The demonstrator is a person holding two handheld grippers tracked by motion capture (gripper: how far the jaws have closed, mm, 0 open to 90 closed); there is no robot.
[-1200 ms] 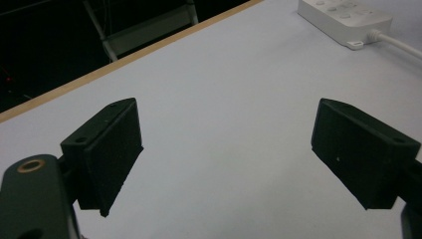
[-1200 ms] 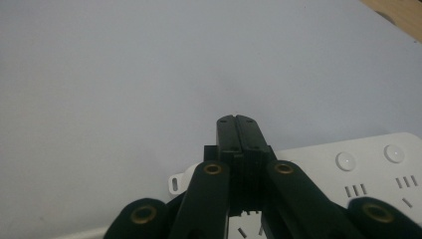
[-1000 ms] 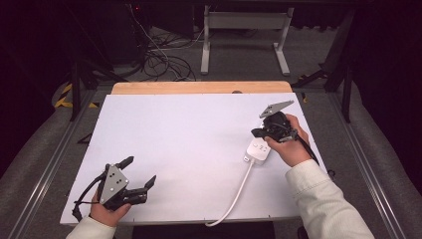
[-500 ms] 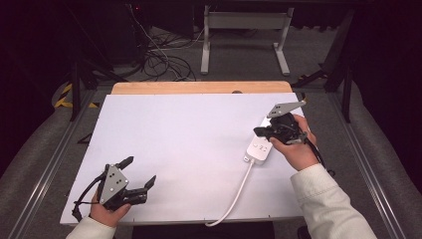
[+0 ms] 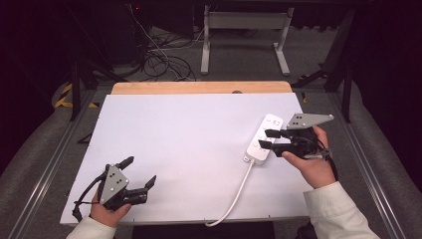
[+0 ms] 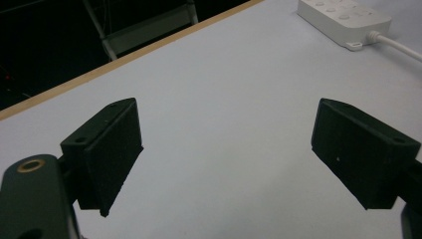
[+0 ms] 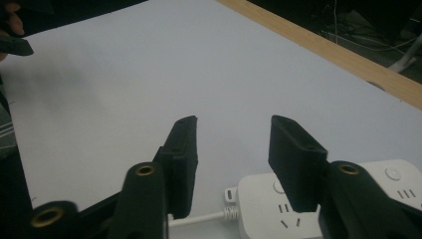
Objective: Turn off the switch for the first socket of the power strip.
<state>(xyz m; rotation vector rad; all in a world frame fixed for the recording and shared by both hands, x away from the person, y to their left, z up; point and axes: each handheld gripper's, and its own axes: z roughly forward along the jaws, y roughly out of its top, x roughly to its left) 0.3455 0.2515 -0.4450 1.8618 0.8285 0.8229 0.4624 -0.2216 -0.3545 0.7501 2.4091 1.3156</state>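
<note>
White sheet covers the table (image 5: 189, 149), and a strip of wood shows at its far edge. From the high view, your left tongs (image 5: 139, 173) sit at the near left corner of the table, jaws apart, with nothing between them. Your right tongs (image 5: 267, 139) are at the right side, pointing left over the power strip (image 5: 263, 138); the two jaws stand apart, one above the other in this view, and I cannot tell if they touch the strip. The strip is white, it lies on the sheet near the right edge, and its cable (image 5: 236, 194) runs down to the near edge of the table.

In the left gripper view, your left tongs (image 6: 226, 149) are wide apart over bare sheet. The strip (image 6: 343, 20) is far off at the top right, with its cable (image 6: 395, 42) going out to the right.

In the right gripper view, your right tongs (image 7: 234, 137) are apart, less wide than the left ones. The strip (image 7: 268, 206) lies just below the jaws, sockets up, and its cable (image 7: 199, 219) leaves the near end toward the left. Nothing is held between the jaws.
</note>
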